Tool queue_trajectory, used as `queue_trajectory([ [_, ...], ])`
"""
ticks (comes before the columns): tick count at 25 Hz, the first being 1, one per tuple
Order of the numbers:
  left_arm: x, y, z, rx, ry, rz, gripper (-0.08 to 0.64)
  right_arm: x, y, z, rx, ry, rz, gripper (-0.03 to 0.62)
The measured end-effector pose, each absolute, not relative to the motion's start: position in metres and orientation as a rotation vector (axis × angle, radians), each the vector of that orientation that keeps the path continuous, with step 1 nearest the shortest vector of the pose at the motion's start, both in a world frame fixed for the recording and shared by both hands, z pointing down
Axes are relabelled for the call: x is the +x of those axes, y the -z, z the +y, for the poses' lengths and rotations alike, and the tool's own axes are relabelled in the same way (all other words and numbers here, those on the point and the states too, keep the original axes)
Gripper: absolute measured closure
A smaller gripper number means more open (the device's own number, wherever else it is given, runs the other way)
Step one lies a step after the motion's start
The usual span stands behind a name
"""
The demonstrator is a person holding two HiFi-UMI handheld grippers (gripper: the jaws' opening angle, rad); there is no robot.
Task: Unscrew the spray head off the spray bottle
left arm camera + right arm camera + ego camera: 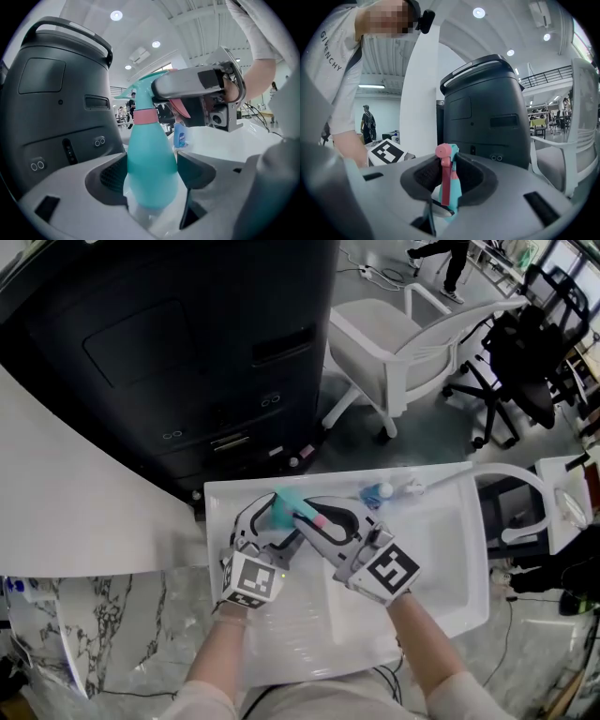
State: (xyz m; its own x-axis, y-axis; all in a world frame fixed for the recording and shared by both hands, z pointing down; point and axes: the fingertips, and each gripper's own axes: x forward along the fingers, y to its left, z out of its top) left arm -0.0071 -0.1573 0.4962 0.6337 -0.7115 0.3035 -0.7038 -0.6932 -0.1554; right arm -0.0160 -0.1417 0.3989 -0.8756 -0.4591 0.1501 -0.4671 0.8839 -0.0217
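Above the white desk [441, 559], the left tool [154, 174] clamps the teal plastic spray bottle [150, 154] while the right tool [449, 176] pinches its pink-triggered teal spray head [444, 154].

white table [450, 568], small blue bottle [378, 493]

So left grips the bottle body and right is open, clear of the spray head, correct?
Not quite. The left gripper does grip the bottle body, but the right gripper isn't open or clear. Its jaws are closed on the spray head, as the right gripper view shows.
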Motion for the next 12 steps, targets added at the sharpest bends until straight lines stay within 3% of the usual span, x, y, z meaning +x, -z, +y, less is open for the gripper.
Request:
queue_trajectory([
  [12, -0.0056, -0.4957, -0.1513, -2.908, 0.566, 1.018, 0.233, -0.0070, -0.3953, -0.1443, 0.515, -0.143, -2.960, 0.516],
])
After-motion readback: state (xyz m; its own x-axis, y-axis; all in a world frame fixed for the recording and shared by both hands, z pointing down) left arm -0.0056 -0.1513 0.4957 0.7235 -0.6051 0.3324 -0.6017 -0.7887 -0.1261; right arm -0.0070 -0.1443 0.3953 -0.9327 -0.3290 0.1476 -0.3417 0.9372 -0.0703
